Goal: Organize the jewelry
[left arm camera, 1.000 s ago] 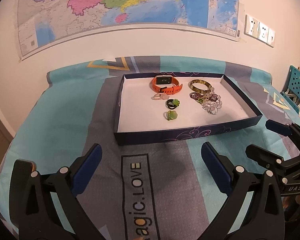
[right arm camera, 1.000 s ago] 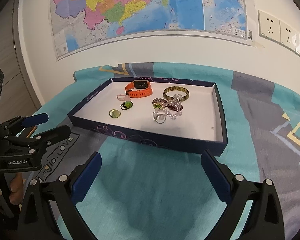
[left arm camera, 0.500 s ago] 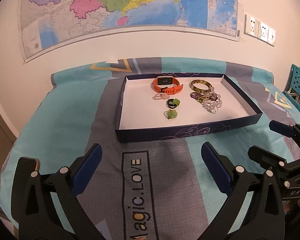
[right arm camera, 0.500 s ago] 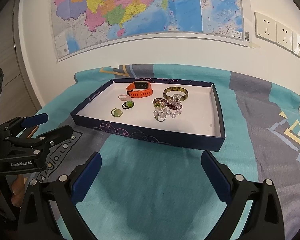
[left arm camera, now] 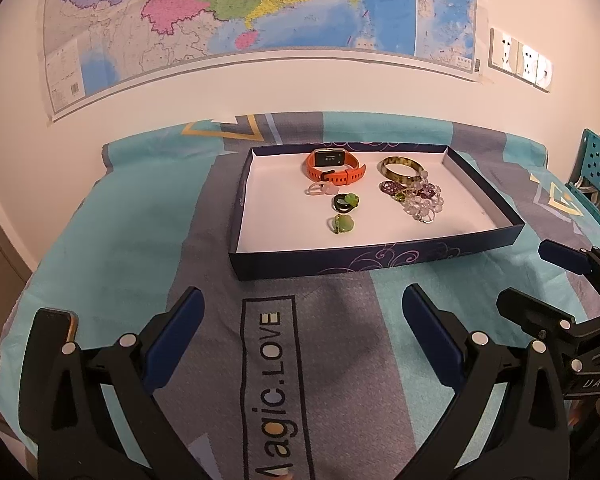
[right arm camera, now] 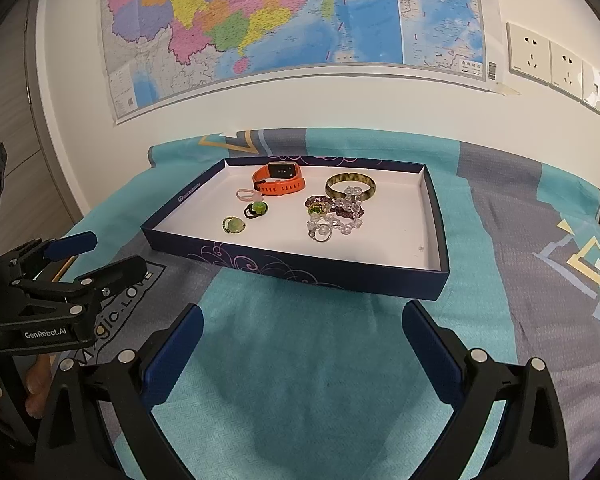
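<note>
A dark blue shallow box (left arm camera: 380, 258) (right arm camera: 300, 270) with a white floor lies on the table. In it are an orange smartwatch (left arm camera: 334, 166) (right arm camera: 279, 179), a brown-green bangle (left arm camera: 401, 169) (right arm camera: 350, 186), a heap of beaded bracelets (left arm camera: 416, 197) (right arm camera: 334, 212), a pink ring (left arm camera: 320, 189), a black ring with a green stone (left arm camera: 346, 201) (right arm camera: 256, 210) and a green ring (left arm camera: 342, 225) (right arm camera: 233, 225). My left gripper (left arm camera: 300, 312) is open and empty, short of the box's front wall. My right gripper (right arm camera: 302, 328) is open and empty, also in front of the box.
A teal and grey cloth printed "Magic.LOVE" (left arm camera: 276, 380) covers the table. A map (left arm camera: 240, 12) hangs on the wall behind, with sockets (right arm camera: 548, 60) to its right. A teal perforated basket (left arm camera: 598, 166) stands at the far right.
Both grippers have drawn back and up from the box, which looks smaller and farther. Both stay open and empty. The jewelry has not moved.
</note>
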A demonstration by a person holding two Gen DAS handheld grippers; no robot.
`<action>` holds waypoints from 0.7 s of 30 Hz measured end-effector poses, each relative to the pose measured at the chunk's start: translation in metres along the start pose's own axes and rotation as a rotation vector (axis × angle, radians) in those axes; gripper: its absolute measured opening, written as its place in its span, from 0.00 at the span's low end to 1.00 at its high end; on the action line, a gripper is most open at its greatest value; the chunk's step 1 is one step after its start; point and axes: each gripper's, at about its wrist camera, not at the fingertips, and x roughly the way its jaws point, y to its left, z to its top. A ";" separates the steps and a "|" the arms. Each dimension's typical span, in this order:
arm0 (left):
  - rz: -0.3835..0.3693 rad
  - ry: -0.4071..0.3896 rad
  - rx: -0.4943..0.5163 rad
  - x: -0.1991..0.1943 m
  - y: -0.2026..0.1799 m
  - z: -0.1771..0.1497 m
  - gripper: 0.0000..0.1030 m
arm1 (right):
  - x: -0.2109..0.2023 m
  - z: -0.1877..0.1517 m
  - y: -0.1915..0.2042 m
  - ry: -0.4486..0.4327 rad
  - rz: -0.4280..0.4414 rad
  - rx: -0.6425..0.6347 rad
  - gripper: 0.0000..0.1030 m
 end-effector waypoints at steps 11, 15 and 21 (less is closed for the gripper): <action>0.004 0.003 0.004 0.001 -0.001 0.000 0.95 | 0.000 0.001 -0.003 0.001 0.003 0.012 0.94; 0.006 0.003 0.004 0.001 -0.001 0.000 0.95 | 0.000 0.000 -0.003 0.003 0.004 0.013 0.93; 0.005 0.002 0.004 0.001 -0.001 0.000 0.95 | 0.001 0.000 -0.002 0.006 0.006 0.015 0.94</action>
